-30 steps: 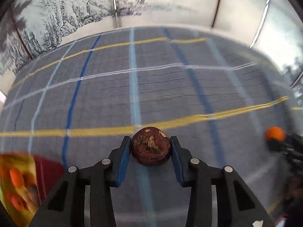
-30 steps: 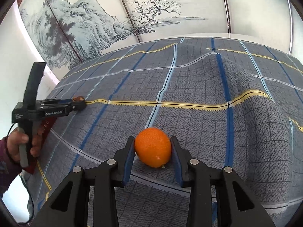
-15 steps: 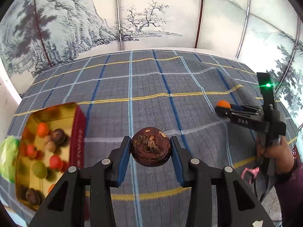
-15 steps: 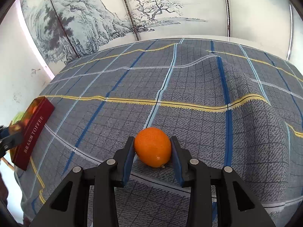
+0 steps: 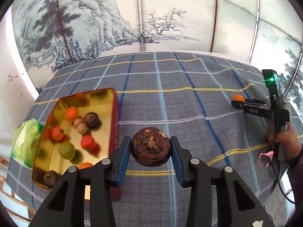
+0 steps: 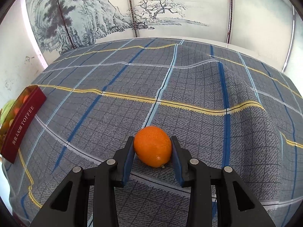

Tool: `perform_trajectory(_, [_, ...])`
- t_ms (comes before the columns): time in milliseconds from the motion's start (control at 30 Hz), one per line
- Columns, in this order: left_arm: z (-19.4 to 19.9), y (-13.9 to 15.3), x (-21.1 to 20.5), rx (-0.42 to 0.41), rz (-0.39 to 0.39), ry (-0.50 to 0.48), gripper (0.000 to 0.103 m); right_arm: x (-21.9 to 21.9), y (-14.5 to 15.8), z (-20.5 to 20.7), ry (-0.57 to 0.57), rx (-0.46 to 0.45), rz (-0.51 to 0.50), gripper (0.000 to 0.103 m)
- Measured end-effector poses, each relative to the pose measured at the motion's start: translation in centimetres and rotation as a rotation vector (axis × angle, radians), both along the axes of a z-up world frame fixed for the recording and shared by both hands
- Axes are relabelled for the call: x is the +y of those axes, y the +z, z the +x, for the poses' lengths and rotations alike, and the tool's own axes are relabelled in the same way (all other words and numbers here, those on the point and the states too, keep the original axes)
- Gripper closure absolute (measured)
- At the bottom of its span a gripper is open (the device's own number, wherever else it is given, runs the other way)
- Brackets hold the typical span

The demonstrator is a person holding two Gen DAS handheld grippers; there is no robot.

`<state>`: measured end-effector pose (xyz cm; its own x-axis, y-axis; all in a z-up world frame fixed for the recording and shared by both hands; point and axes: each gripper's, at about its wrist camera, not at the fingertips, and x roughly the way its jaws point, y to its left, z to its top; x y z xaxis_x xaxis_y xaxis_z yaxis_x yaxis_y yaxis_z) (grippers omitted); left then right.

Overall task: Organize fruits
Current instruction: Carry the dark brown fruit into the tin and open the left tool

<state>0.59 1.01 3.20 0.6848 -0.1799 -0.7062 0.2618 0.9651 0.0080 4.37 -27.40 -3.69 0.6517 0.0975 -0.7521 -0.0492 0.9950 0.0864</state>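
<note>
Now left tongs (image 5: 151, 147) clamped on rough brown fruit (image 5: 151, 147), right tongs (image 6: 153, 147) on glossy oval orange (image 6: 153, 146).

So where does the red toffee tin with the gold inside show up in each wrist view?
Left wrist: toffee tin at lower left, open, fruit inside, left of the held dark brown fruit.
Right wrist: tin at far left edge, red side showing.
Shared landmark: the yellow stripe in the plaid tablecloth.

Your tin (image 5: 106, 102) gleams glossy gold metal inside; woven check cloth (image 6: 189, 87) looks matt and coarse; the orange fruit (image 6: 153, 146) shines, finely dimpled; the brown fruit (image 5: 151, 147) looks rough and scabbed.
</note>
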Motion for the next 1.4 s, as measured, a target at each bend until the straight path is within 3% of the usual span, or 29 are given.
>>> perform_trajectory(333, [-0.1, -1.7, 4.6, 0.026, -0.002, 0.103, 0.066, 0.2, 0.0, 0.0, -0.002, 0.001, -0.024, 0.065])
perform_trajectory(800, [0.8, -3.0, 7.5, 0.046, 0.016, 0.179, 0.065, 0.3, 0.0, 0.0, -0.002, 0.001, -0.022, 0.065])
perform_trajectory(1233, [2.8, -1.2, 12.3, 0.031, -0.015, 0.257, 0.065, 0.3, 0.0, 0.1, -0.002, 0.001, -0.023, 0.065])
perform_trajectory(1400, [4.7, -0.8, 11.6, 0.031, -0.008, 0.214, 0.065, 0.3, 0.0, 0.1, -0.002, 0.001, -0.023, 0.065])
